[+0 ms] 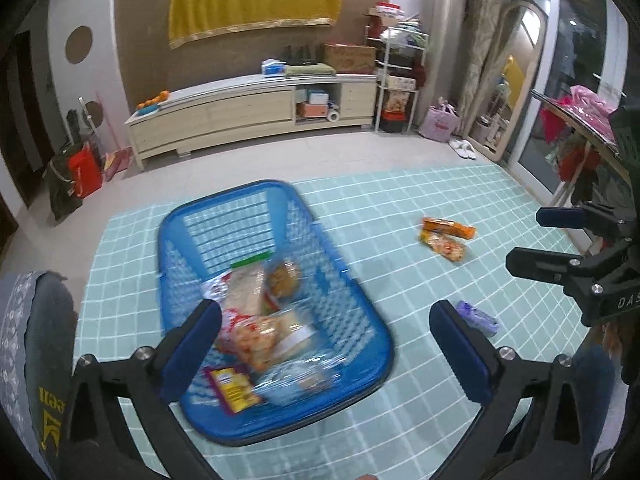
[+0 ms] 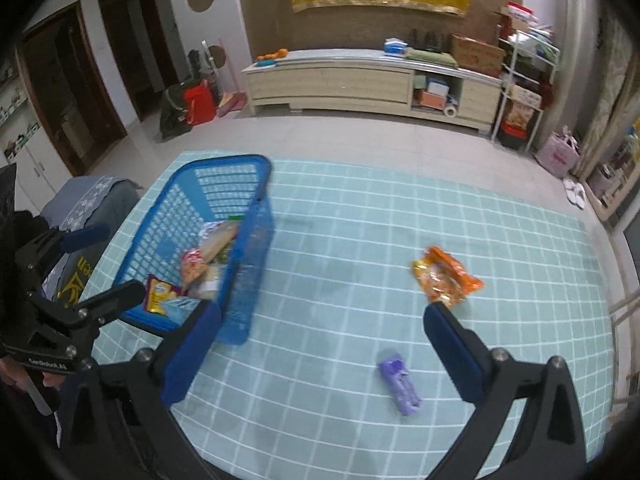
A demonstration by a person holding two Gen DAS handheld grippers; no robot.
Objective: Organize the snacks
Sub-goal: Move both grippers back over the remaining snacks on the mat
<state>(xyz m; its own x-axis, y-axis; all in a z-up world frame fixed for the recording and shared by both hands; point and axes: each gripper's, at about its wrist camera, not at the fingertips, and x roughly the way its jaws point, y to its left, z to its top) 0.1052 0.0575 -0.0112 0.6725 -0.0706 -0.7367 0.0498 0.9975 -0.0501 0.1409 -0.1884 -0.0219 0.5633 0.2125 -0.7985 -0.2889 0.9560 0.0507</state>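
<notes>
Snacks mostly gathered: blue basket (image 1: 276,200) on the checked floor mat (image 2: 360,208) holds several packets, a yellow one (image 1: 234,390) nearest its front wall. Left out on the mat: orange packets (image 2: 446,278) lying together well apart from the basket, then a small purple packet (image 2: 400,384) nearer. Left gripper (image 1: 326,350) over the basket and right gripper (image 2: 322,350) over the mat both spread wide, empty. By my reading, the task is past halfway.

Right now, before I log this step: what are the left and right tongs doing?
Left tongs: open, holding nothing, above the blue basket.
Right tongs: open, holding nothing, above the checked mat.
</notes>
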